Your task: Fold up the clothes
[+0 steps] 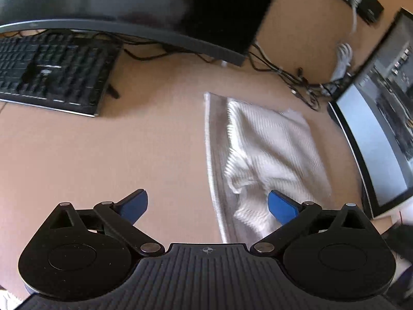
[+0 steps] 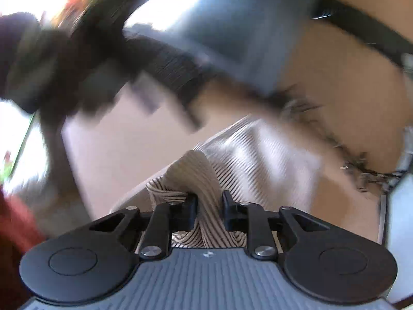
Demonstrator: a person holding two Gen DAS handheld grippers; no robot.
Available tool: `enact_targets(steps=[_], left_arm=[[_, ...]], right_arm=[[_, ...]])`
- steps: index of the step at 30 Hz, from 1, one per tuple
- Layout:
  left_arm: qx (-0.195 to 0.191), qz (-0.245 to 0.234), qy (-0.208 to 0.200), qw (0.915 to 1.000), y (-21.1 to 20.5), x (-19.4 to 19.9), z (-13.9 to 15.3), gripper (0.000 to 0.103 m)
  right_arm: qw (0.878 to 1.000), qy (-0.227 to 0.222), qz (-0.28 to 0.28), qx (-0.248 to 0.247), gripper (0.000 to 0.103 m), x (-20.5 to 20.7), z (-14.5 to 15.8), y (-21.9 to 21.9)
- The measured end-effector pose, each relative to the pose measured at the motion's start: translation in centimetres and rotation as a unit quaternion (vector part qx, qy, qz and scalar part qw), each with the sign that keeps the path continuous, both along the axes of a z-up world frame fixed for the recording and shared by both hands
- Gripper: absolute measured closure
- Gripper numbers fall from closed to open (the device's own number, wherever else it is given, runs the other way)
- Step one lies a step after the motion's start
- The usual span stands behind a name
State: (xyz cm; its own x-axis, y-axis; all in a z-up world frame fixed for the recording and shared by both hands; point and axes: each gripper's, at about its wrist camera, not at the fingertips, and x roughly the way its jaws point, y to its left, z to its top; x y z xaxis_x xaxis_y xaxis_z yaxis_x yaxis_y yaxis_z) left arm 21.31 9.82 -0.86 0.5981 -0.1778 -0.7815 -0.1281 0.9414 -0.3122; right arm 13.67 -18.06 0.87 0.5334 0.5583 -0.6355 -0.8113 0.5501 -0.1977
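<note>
A white ribbed garment (image 1: 271,152) lies partly folded on the tan desk (image 1: 116,155), right of centre in the left wrist view. My left gripper (image 1: 207,206) is open and empty above the desk, its right blue pad over the garment's near edge. In the right wrist view my right gripper (image 2: 209,204) is shut on a bunched fold of the same ribbed garment (image 2: 201,180), lifted off the desk. The rest of the cloth (image 2: 258,160) trails beyond it, blurred.
A black keyboard (image 1: 51,69) lies at the far left under a dark monitor (image 1: 155,7). A lit monitor (image 1: 379,129) stands at the right, with tangled cables (image 1: 296,77) behind the garment. The other gripper and a dark sleeve (image 2: 103,59) are blurred in the right wrist view.
</note>
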Motion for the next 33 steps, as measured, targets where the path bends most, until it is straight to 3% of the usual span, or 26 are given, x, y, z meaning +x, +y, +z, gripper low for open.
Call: enact_targets(steps=[3, 7, 8, 11, 12, 13, 14, 15, 17, 19, 21, 23, 26, 27, 28, 29, 33], left_arm=[[-0.006, -0.010, 0.001, 0.9999, 0.3, -0.3, 0.0, 0.001], [-0.037, -0.044, -0.010, 0.9983, 0.5, -1.4, 0.1, 0.001], [-0.046, -0.046, -0.012, 0.9978, 0.6, -1.7, 0.0, 0.001], [-0.060, -0.029, -0.003, 0.9978, 1.1, -1.7, -0.7, 0.001], [-0.063, -0.018, 0.004, 0.9979, 1.2, -1.6, -1.0, 0.001], [-0.066, -0.012, 0.012, 0.9977, 1.4, -1.5, -1.2, 0.001], [-0.072, -0.010, 0.012, 0.9973, 1.6, -1.7, -1.2, 0.001], [-0.075, -0.020, 0.001, 0.9970, 1.6, -2.0, -1.0, 0.001], [-0.081, -0.041, -0.022, 0.9956, 1.8, -2.6, -0.5, 0.001], [-0.095, -0.092, -0.045, 0.9902, 1.1, -3.3, -0.1, 0.001], [-0.108, -0.152, -0.054, 0.9810, -0.5, -3.7, 0.0, 0.001], [-0.109, -0.201, -0.053, 0.9720, -2.3, -3.9, -0.3, 0.001], [-0.084, -0.215, -0.003, 0.9730, -4.9, -3.1, -2.6, 0.005], [-0.084, -0.222, 0.008, 0.9715, -5.5, -3.0, -3.1, 0.014], [-0.085, -0.229, 0.018, 0.9695, -6.0, -2.9, -3.6, 0.033], [-0.093, -0.245, 0.021, 0.9647, -6.4, -3.1, -3.8, 0.038], [-0.121, -0.300, 0.011, 0.9463, -7.1, -4.2, -3.2, 0.028]], right_arm=[[1.000, 0.000, -0.015, 0.006, 0.084, 0.2, -0.4, 0.4], [0.999, 0.037, 0.019, -0.030, 0.083, -1.0, -4.4, 2.0], [0.999, 0.042, 0.017, -0.028, 0.080, -0.9, -4.7, 1.8], [0.998, 0.065, -0.001, -0.002, 0.054, 0.2, -4.7, 1.2], [0.997, 0.074, -0.009, 0.008, 0.054, 0.7, -4.8, 1.1], [0.995, 0.090, -0.020, 0.024, 0.058, 1.3, -4.7, 0.8], [0.991, 0.114, -0.040, 0.049, 0.076, 2.1, -4.3, 0.3], [0.986, 0.137, -0.061, 0.074, 0.080, 3.0, -3.8, -0.2], [0.966, 0.184, -0.109, 0.143, 0.082, 5.2, -2.4, -2.5], [0.948, 0.206, -0.145, 0.193, 0.084, 6.7, -1.0, -5.4], [0.940, 0.209, -0.164, 0.214, 0.085, 8.3, -0.3, -6.2], [0.944, 0.193, -0.166, 0.209, 0.085, 9.3, 0.4, -6.5], [0.950, 0.182, -0.157, 0.202, 0.085, 8.9, 1.2, -6.1], [0.952, 0.178, -0.153, 0.196, 0.085, 8.5, 1.4, -5.9], [0.955, 0.175, -0.146, 0.189, 0.085, 8.3, 1.5, -5.7], [0.958, 0.172, -0.139, 0.181, 0.085, 7.8, 1.5, -5.4], [0.966, 0.188, -0.092, 0.151, 0.080, 6.6, 0.6, -4.0]])
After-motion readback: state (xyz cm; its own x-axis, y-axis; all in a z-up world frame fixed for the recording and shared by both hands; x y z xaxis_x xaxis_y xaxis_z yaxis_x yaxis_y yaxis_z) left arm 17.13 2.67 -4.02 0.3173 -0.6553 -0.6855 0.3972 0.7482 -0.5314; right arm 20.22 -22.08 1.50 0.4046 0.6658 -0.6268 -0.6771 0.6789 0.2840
